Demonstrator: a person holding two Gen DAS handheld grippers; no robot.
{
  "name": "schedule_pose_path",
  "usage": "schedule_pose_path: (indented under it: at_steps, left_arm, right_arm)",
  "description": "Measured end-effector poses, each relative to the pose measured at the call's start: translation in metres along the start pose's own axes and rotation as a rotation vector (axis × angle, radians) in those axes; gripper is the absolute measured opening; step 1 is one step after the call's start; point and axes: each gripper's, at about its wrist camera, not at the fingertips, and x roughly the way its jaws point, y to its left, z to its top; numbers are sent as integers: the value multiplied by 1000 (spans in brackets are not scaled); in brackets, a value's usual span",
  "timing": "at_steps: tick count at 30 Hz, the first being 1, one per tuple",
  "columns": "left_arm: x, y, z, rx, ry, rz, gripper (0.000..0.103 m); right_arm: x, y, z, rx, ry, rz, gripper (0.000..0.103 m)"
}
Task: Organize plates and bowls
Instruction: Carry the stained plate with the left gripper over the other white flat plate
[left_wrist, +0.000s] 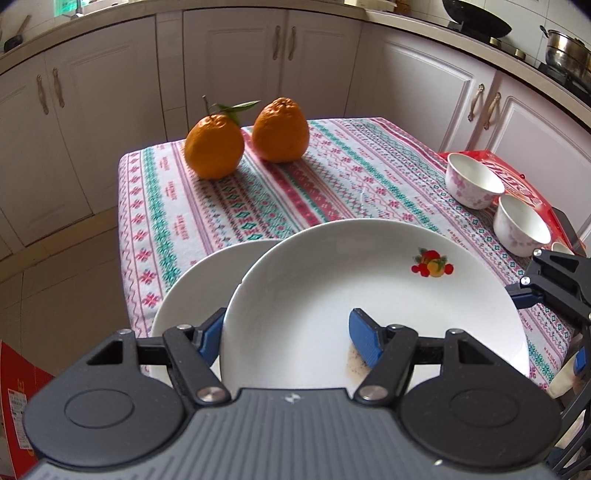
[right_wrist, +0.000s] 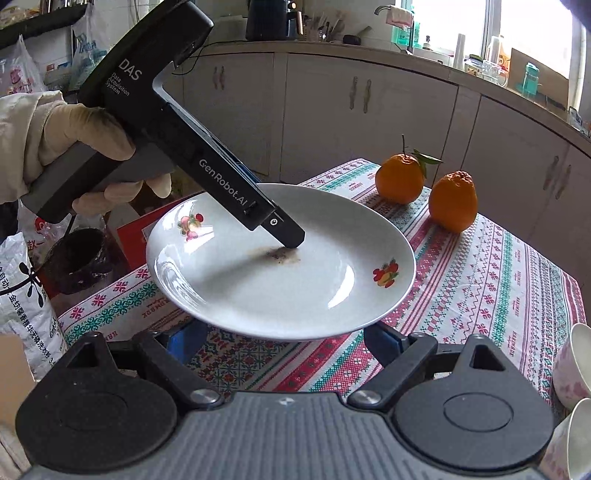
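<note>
**Left claw pinches a plate over the table; right claw spread beneath it**

Left wrist view. The left claw (left_wrist: 291, 338) grips the rim of a white plate (left_wrist: 369, 295): one blue pad (left_wrist: 364, 341) lies on the plate's inner face, the other under the rim outside. The plate is raised and tilted, its near edge at the claw and its bulk extending away from it. A second plate (left_wrist: 192, 291) lies on the tablecloth (left_wrist: 295, 184), just to the left and partly hidden by the held one. In my judgement the coming move turns on this relation: the lower plate is down and left of the held one, so stacking calls for a short shift that way. Two bowls (left_wrist: 476, 181) stand well apart at the right edge, touching or nearly so. Two oranges (left_wrist: 214, 146) sit at the far end. The right claw's frame shows at the right margin.

Right wrist view. The right claw (right_wrist: 284, 338) is spread and holds nothing; its pads sit under the plate's (right_wrist: 258, 288) near rim, contact unclear. The left claw's finger rests on a brownish stain mid-plate, so the left hand (right_wrist: 74, 147), gloved, is the one that carries it.

Materials. The plates are glazed, glossy, shallow and round, with small fruit decals; the bowls are white with pink flowers; the cloth is woven, patterned in bands; the oranges are bumpy-skinned.
</note>
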Motion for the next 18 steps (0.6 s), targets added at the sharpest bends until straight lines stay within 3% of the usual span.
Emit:
schedule_pose_path:
  at_steps: [18]
  left_arm:
    - [17,25,-14,-56,20,-18,69]
  right_arm:
    - [19,5,7,-27,39,-1,94]
